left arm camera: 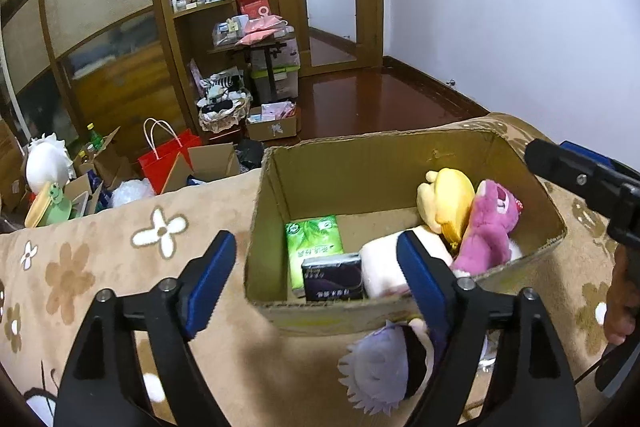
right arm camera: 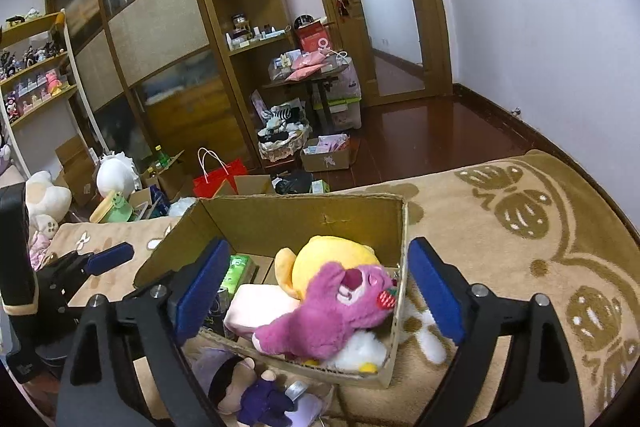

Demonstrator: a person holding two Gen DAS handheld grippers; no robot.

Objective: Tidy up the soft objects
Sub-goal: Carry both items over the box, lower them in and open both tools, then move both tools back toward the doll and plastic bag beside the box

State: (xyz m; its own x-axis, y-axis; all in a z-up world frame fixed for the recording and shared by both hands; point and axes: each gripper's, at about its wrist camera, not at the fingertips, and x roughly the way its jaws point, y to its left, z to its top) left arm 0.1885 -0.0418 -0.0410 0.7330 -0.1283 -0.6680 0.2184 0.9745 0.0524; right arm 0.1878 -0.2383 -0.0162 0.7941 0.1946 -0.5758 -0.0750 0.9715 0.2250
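An open cardboard box (left arm camera: 372,163) (right arm camera: 304,215) sits on a beige flowered blanket. Inside lie a pink plush bear (left arm camera: 486,227) (right arm camera: 332,311), a yellow plush (left arm camera: 446,203) (right arm camera: 332,255), a pale pink soft block (left arm camera: 384,267) (right arm camera: 260,303), a green tissue pack (left arm camera: 314,235) (right arm camera: 238,269) and a dark tissue pack (left arm camera: 334,277). A purple-haired doll (left arm camera: 380,367) (right arm camera: 252,391) lies on the blanket just in front of the box. My left gripper (left arm camera: 316,283) is open and empty above the box's near edge. My right gripper (right arm camera: 316,291) is open and empty over the bear.
The blanket (left arm camera: 100,267) (right arm camera: 520,227) covers the surface around the box. Beyond its far edge the floor holds a red bag (left arm camera: 168,159), cardboard boxes (left arm camera: 272,125), a basket of clothes (left arm camera: 224,107) and plush toys (right arm camera: 116,173). A wardrobe and shelves stand behind.
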